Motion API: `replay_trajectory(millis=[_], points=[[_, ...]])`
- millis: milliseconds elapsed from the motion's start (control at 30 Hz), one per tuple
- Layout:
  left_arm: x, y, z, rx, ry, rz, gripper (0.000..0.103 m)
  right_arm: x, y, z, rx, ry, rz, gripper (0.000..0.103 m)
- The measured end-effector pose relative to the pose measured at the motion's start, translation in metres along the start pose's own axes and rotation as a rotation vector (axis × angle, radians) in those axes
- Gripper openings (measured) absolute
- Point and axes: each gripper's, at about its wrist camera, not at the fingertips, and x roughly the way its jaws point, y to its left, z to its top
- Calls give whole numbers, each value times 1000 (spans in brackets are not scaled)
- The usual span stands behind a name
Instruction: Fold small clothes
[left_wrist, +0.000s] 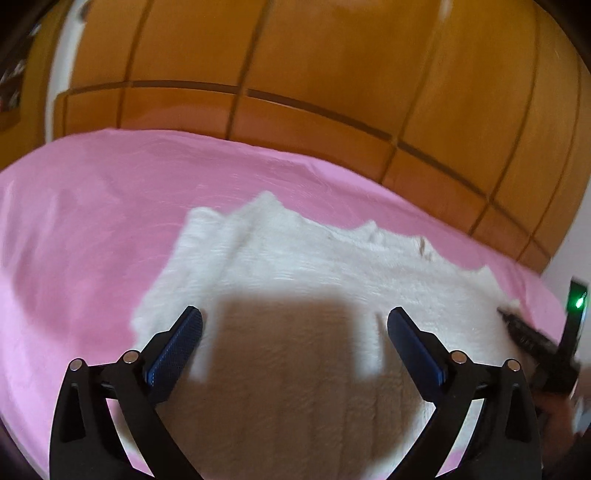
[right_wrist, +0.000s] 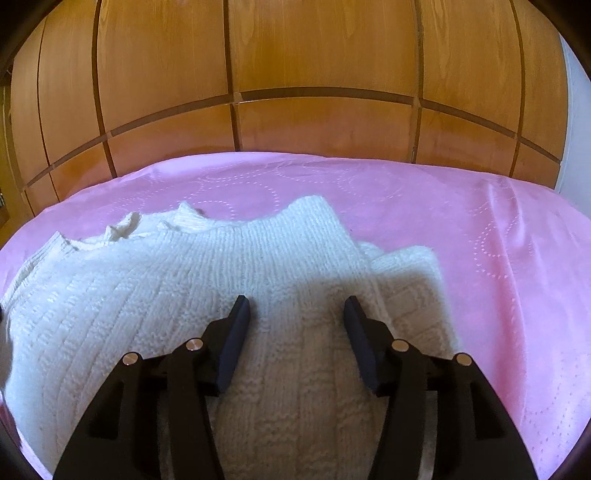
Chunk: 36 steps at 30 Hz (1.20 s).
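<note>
A small white knitted sweater lies spread on a pink bed cover. It also shows in the right wrist view, with a sleeve folded under at its right side. My left gripper is open and empty, hovering over the sweater's near part. My right gripper is open and empty over the sweater's right half. The right gripper also shows at the right edge of the left wrist view.
A wooden panelled wardrobe stands behind the bed. The pink cover stretches right of the sweater. A white wall shows at the far right.
</note>
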Motion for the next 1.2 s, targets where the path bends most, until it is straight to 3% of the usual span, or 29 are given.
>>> replay_trajectory(millis=[167, 300, 533, 733, 833, 933, 967, 1100, 1133, 1200], points=[[-12, 38, 6, -172, -29, 72, 99, -2, 1, 1, -6, -7, -32, 62], [5, 67, 0, -278, 70, 57, 99, -5, 4, 0, -21, -18, -84, 72], [19, 37, -10, 55, 104, 123, 99, -24, -2, -8, 33, -36, -48, 72], [18, 38, -13, 40, 95, 98, 99, -57, -2, -15, 122, -23, 30, 71], [15, 40, -12, 26, 99, 99, 99, -73, 5, -19, 156, -9, 80, 79], [7, 49, -5, -67, 104, 48, 99, -88, 19, -24, 153, -3, 156, 82], [6, 54, -2, -115, 98, 19, 99, -92, 26, -25, 137, -6, 183, 80], [5, 79, 9, -335, 95, -82, 99, -104, 50, -27, 65, -18, 247, 37], [6, 81, 10, -349, 102, -86, 99, -103, 52, -28, 73, -12, 277, 31], [8, 79, 13, -329, 110, -86, 99, -99, 51, -31, 109, 19, 322, 8]])
